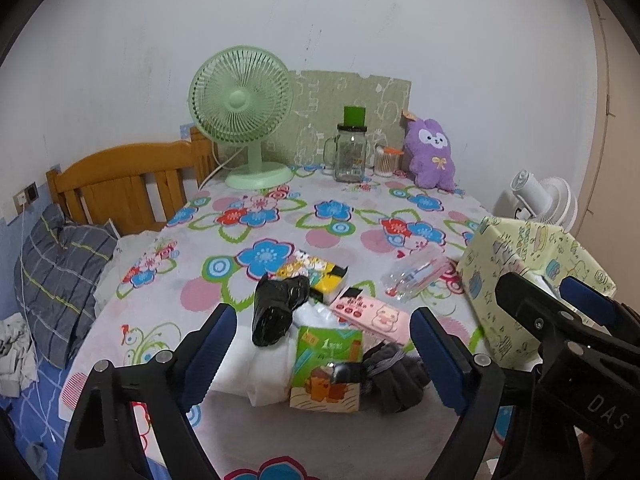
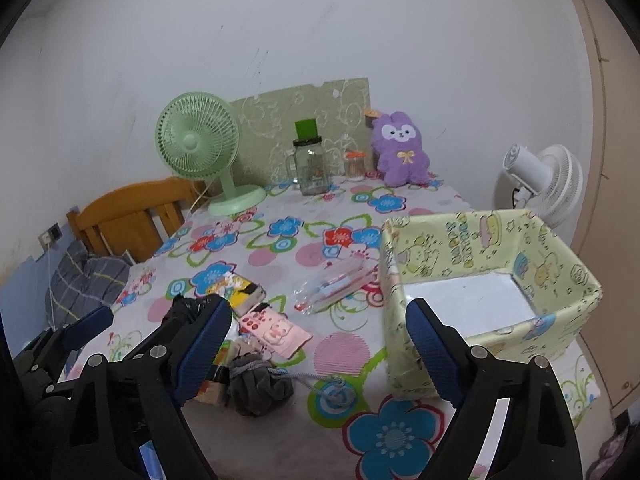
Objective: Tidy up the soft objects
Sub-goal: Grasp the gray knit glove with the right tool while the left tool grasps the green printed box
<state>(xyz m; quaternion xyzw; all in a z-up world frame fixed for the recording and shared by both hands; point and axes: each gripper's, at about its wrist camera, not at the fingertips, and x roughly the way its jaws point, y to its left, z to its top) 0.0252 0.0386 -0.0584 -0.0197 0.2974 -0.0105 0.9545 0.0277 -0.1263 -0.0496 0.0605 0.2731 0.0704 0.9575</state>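
A pile of soft things lies near the table's front edge: a black plastic bag (image 1: 276,312), a green tissue pack (image 1: 326,364), dark grey gloves (image 1: 394,376), a pink pack (image 1: 370,312), a yellow pack (image 1: 316,270) and white cloth (image 1: 264,364). My left gripper (image 1: 320,360) is open and empty, just above the pile. My right gripper (image 2: 316,352) is open and empty, between the gloves (image 2: 258,384) and the empty yellow-green fabric box (image 2: 488,276). The right gripper also shows at the right of the left wrist view (image 1: 560,300). A purple plush rabbit (image 1: 430,154) leans at the back.
A green fan (image 1: 242,132), a glass jar (image 1: 350,152) with a green lid and a cotton-swab pot (image 1: 386,162) stand at the back of the flowered tablecloth (image 1: 340,216). A clear plastic pouch (image 2: 336,284) lies mid-table. A white fan (image 2: 544,184) stands right; a wooden bed (image 1: 120,184) left.
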